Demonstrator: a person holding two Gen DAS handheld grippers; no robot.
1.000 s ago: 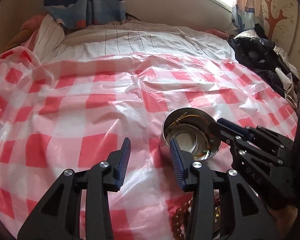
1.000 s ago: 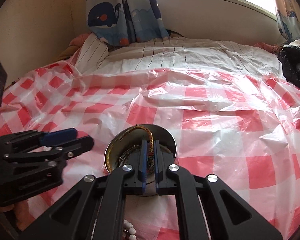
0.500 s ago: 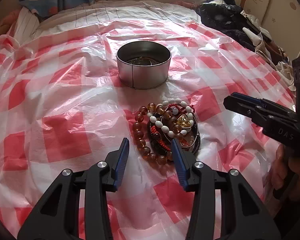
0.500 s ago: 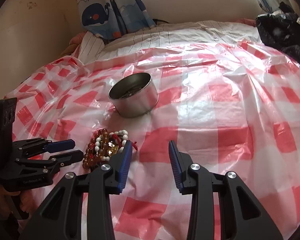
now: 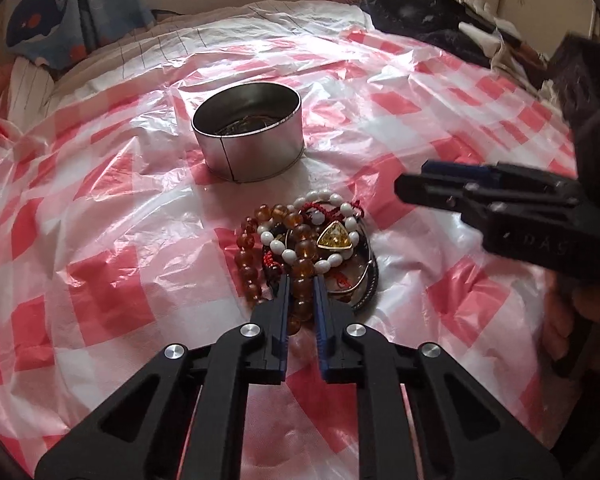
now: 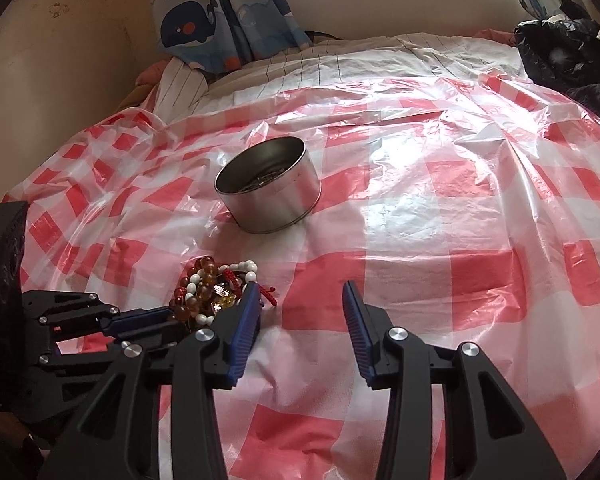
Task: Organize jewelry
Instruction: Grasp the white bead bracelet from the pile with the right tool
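Left claw point(image 5: 300, 292) closing on amber bead strand point(image 5: 302, 276) at pile's 6 o'clock; was open, over tin point(image 5: 248, 136). Right claw point(image 6: 300, 312) opening, empty. Next pick underway.

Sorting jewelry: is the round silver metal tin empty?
Not empty. The round silver metal tin stands upright and lidless, with something dark, perhaps chain-like, at its bottom; what it is cannot be told.

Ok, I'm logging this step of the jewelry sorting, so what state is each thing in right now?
Tin: upright, lidless, some jewelry inside.
Jewelry pile: tangled heap on the checked sheet, outside the tin.
Amber bracelet: in the pile, beads between the left pads.
Left gripper: closing on amber beads.
Right gripper: opening, nothing between its pads.
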